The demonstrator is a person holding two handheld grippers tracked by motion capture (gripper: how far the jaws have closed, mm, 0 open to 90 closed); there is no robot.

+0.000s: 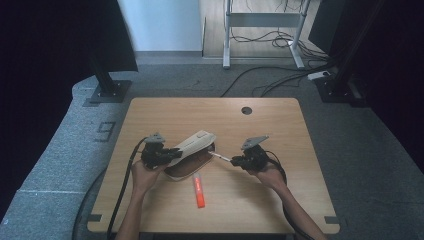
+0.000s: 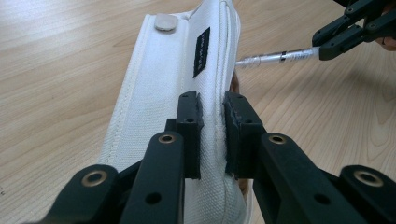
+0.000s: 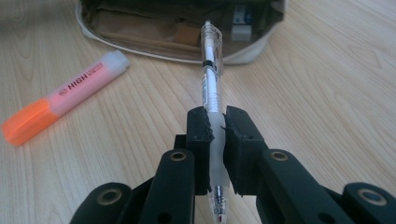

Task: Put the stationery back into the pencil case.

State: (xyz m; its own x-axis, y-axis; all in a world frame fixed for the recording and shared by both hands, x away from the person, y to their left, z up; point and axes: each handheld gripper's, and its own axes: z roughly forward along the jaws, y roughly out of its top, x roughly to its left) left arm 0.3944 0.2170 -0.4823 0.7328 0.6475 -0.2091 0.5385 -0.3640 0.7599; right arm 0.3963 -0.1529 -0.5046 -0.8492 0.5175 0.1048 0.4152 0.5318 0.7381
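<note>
Wood-grain tabletop (image 1: pixel 280 190) on grey carpet, dark stands and cables behind. White fabric pencil case (image 1: pixel 192 145) sits left of centre, lid flap lifted, tan inside open toward the person, small items inside too blurred to name. Left tool (image 2: pixel 213 135) pinches the edge of the white flap, pads pressed tight on the fabric; a round snap button (image 2: pixel 165 22) and a black label (image 2: pixel 201 51) show on the flap's outer face. Right tool (image 3: pixel 218 140) pinches a clear mechanical pencil (image 3: pixel 211 74), pads pressed on its barrel, the far end pointing at the case's open mouth, just short of it. In the high view the pencil (image 1: pixel 220 157) spans the gap between right tool (image 1: pixel 239 161) and case. Pink-and-orange highlighter (image 1: pixel 199 190) lies flat on the tabletop just in front of the case, apart from both tools. Both hands come in from the near edge.
</note>
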